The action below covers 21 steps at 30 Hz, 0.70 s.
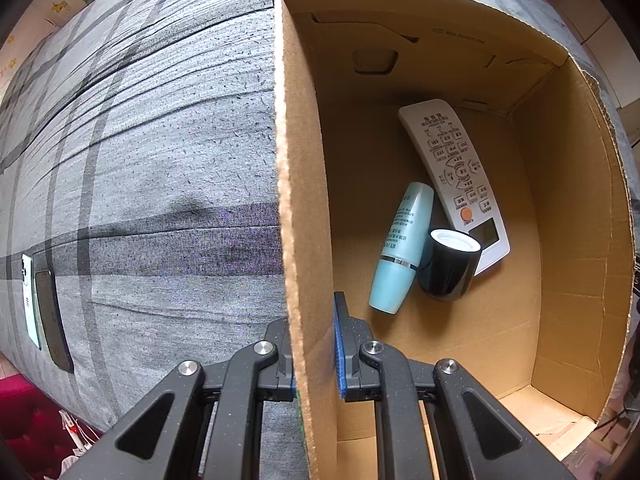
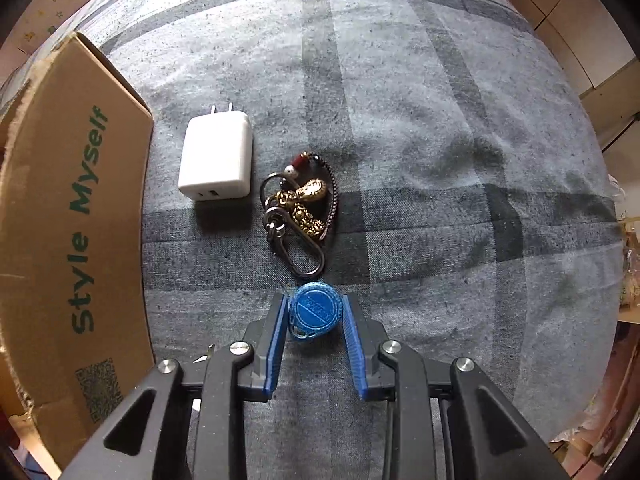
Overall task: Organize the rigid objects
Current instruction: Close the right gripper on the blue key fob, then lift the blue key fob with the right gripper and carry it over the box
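My left gripper (image 1: 314,340) is shut on the left wall of an open cardboard box (image 1: 300,208), one finger outside and one inside. On the box floor lie a white remote control (image 1: 456,176), a pale blue tube (image 1: 400,248) and a black cup-shaped lid (image 1: 450,264). My right gripper (image 2: 316,316) is shut on a round blue key fob (image 2: 315,312), its blue pads pressing both sides. Just beyond the fob lies a keychain (image 2: 300,208) with brass charms and a carabiner. A white charger plug (image 2: 218,160) rests to its left.
Everything sits on a grey checked cloth (image 2: 420,140). The box's printed outer wall (image 2: 72,220) fills the left of the right wrist view. Two phones (image 1: 44,304) lie on the cloth at the far left of the left wrist view. The cloth to the right of the keychain is bare.
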Motion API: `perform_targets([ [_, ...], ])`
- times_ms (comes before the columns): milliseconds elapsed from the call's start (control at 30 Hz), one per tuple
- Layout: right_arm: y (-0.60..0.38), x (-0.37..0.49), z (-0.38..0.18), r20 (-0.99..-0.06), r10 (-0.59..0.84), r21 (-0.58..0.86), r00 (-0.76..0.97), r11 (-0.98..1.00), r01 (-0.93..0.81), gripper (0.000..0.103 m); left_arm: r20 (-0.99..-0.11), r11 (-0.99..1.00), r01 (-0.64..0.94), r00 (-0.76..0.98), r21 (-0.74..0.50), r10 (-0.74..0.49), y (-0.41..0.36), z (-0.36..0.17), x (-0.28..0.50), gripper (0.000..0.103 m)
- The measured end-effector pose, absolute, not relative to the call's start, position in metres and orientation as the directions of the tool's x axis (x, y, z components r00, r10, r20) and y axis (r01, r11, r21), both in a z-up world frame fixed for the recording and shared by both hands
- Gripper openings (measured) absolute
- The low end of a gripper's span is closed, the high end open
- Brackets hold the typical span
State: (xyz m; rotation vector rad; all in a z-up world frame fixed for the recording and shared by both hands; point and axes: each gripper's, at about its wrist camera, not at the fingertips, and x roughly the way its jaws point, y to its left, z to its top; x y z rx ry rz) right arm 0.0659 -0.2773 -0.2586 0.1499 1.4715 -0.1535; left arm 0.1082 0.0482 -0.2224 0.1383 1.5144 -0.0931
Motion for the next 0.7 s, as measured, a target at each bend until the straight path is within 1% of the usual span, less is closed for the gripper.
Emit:
perform_targets([
  [700, -0.253, 0.067, -0.174, -0.976, -0.021, 0.004, 0.216, 0.993, 0.116, 0.029, -0.998, 0.986, 0.161, 0.056, 0.035, 0.026, 0.046, -0.221, 0.109, 0.013],
])
